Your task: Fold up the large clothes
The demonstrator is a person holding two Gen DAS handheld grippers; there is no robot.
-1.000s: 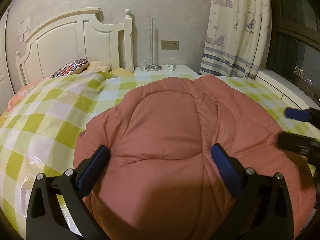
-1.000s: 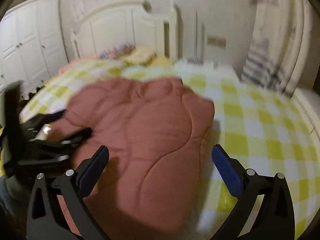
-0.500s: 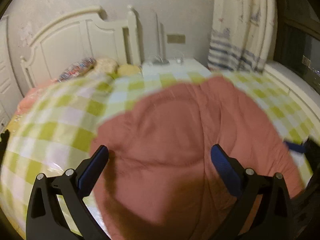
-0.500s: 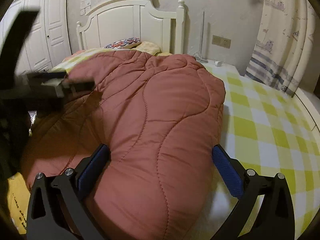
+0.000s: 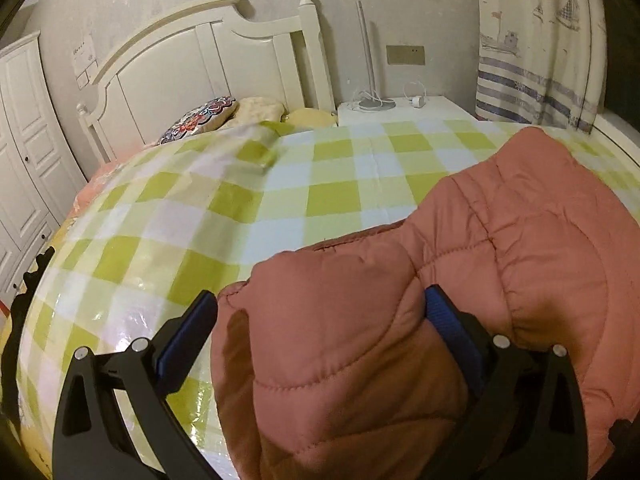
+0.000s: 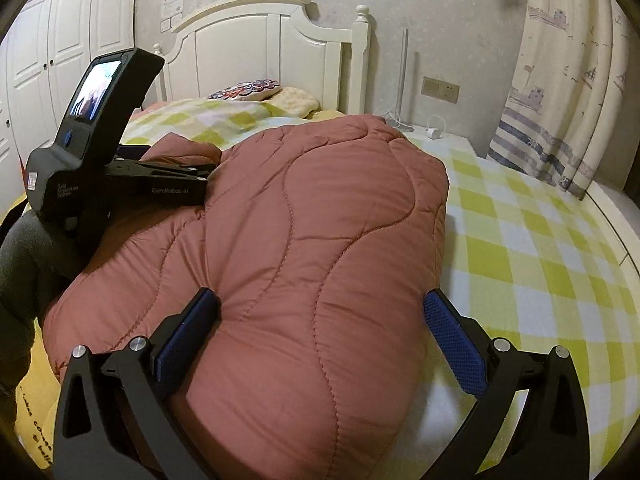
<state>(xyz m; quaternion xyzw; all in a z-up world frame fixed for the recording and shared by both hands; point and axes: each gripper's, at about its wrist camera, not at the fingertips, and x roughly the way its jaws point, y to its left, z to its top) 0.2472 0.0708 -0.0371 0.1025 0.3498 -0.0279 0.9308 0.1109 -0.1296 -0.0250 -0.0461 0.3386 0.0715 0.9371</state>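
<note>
Left gripper (image 5: 320, 316): jaws spread wide, a puffy fold of the quilted pink jacket (image 5: 500, 280) bulging between the blue pads (image 5: 448, 324); the right pad touches the fabric, the left pad stands apart from it, so nothing is pinched. From that fold the jacket runs toward 1 o'clock in the left wrist view, its long axis lying diagonally across the green-and-white checked bedspread (image 5: 240, 216), with a narrower sleeve-like section ending near the curtain (image 5: 536, 40). Right gripper (image 6: 320, 320): also released, jaws wide over the rounded near end of the jacket (image 6: 320, 220); the left pad (image 6: 188, 332) presses against the padding, the right pad sits clear of it over the bedspread (image 6: 540, 248). In the right wrist view the jacket mounds up toward 12 o'clock, with wavy quilting seams running lengthwise. At 10 o'clock the left gripper's body (image 6: 100, 152) rests on the jacket's far left side, lit screen facing the camera; its side reads "GenRobot.AI", and smaller lettering beside it is too small to read. Beyond: white headboard (image 6: 260, 48), patterned pillow (image 6: 244, 90), nightstand (image 5: 400, 110) carrying a lamp base and a plug, wardrobe (image 6: 60, 48). No containers in view.
</note>
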